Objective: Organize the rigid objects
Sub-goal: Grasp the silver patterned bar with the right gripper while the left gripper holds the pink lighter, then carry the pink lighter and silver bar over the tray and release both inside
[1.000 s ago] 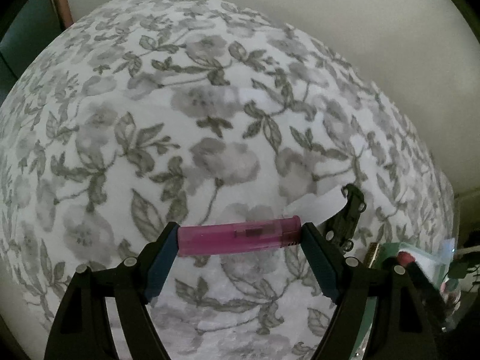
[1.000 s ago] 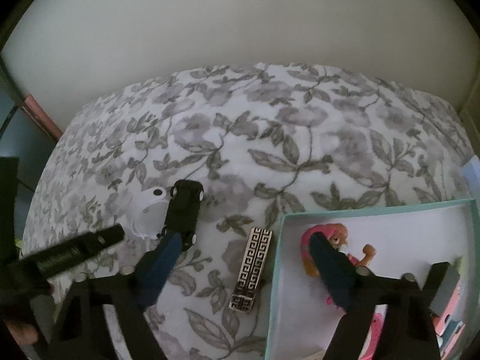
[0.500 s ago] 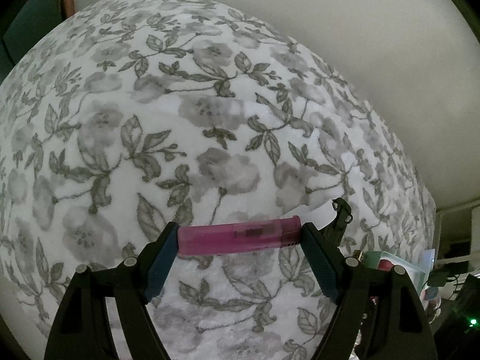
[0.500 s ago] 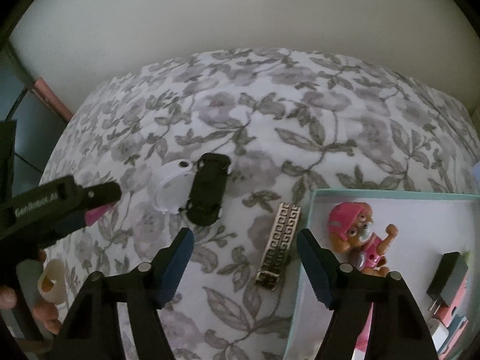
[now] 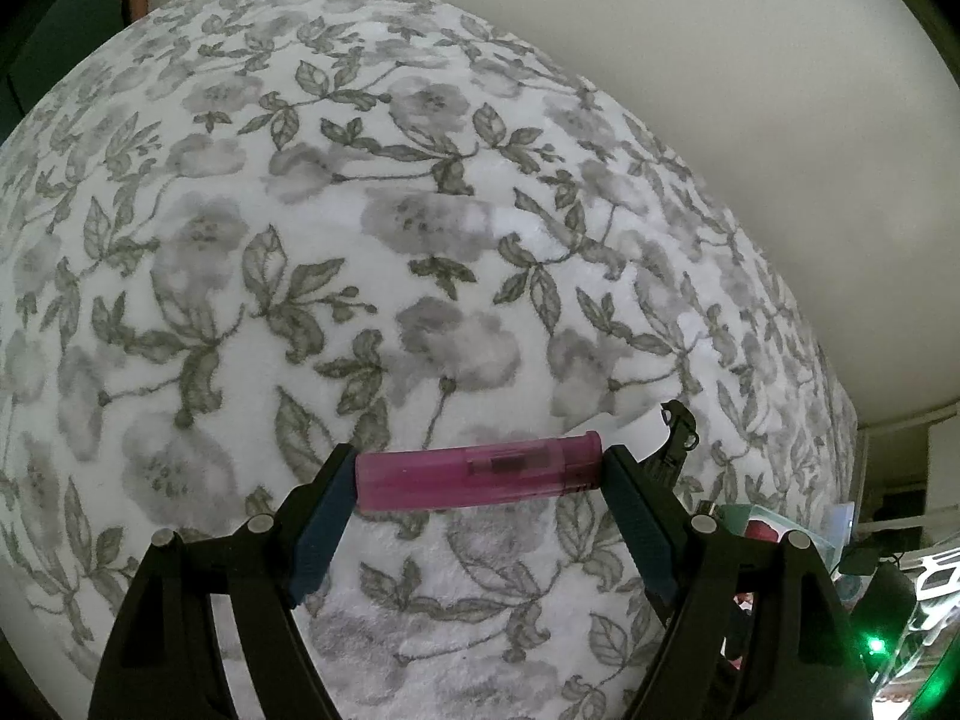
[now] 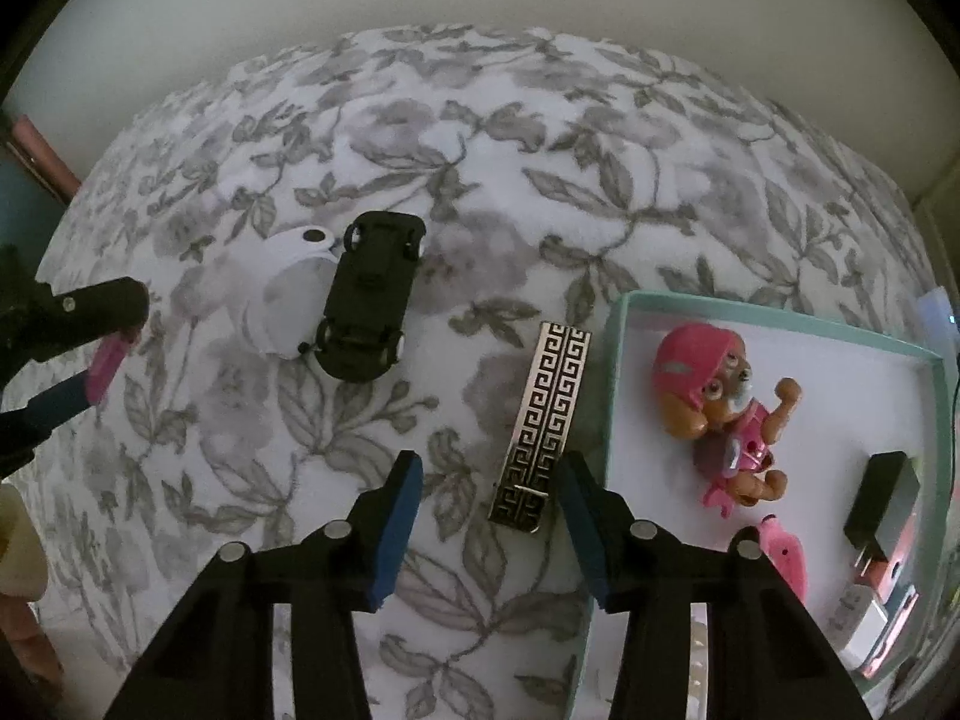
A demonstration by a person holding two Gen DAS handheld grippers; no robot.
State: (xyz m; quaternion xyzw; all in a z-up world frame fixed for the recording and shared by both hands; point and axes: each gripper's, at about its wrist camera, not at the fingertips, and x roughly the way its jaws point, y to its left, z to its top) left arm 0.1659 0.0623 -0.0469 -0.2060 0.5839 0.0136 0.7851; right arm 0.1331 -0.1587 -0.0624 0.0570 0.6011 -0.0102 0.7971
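Both tools point steeply down: left tool point(image 5: 478, 474) clamped, right tool point(image 6: 489, 483) just been closing, pads untouched.

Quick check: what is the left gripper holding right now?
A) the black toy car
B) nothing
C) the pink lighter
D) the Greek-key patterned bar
C: in the left wrist view the left gripper has the pink lighter clamped end to end between its pads, above the floral blanket.

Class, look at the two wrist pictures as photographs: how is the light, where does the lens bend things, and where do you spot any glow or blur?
Left wrist view: dim, soft light; the fisheye balloons the floral cloth into a dome; a green light glows at lower right; the pink lighter is sharp. Right wrist view: equally dim, corners black, the teal box rim bowed, the black toy car casting only a faint shadow.
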